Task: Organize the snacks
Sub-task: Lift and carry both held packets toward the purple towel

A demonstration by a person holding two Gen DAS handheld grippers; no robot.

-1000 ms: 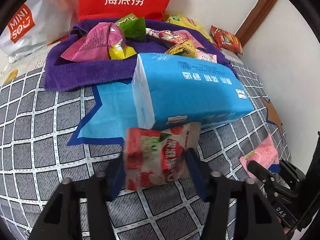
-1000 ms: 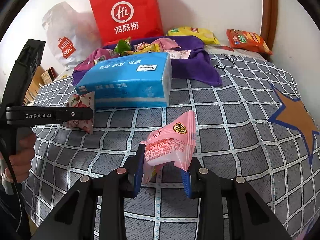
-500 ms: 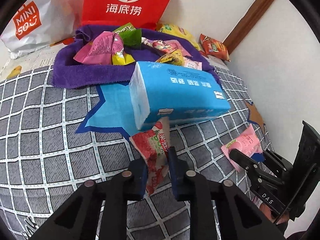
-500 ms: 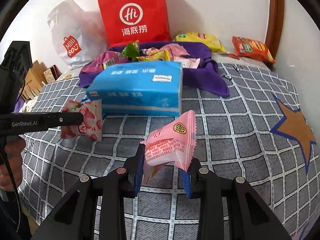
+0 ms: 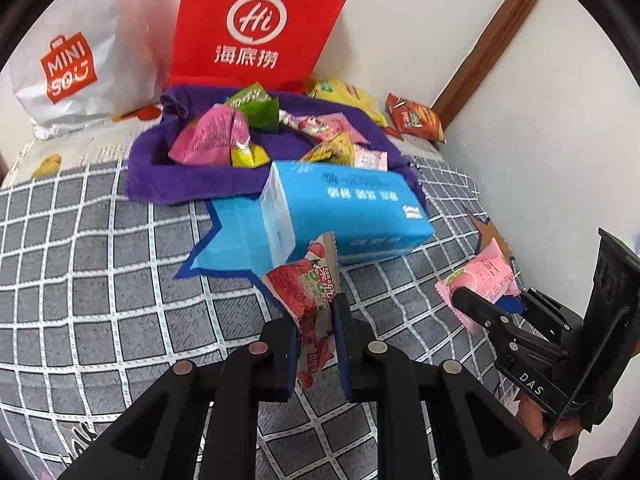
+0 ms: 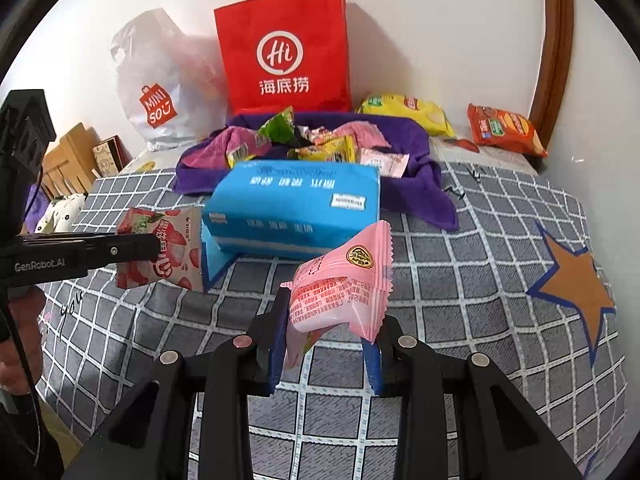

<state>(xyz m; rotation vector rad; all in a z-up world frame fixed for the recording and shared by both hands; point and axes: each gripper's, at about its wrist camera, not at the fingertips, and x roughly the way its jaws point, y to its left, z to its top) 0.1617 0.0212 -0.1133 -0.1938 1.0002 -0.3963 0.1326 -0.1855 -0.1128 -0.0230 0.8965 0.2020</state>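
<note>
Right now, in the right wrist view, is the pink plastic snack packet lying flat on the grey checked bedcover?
No: the pink plastic snack packet is clamped in the right gripper and raised clear of the grey checked bedcover.

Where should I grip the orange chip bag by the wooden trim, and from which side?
Take the orange chip bag by its flat crimped end nearest the camera, coming from the front over the bedspread. It lies flat and puffy, so the middle would likely slip; the wall blocks the far side. Both grippers are full, so free one first.
</note>
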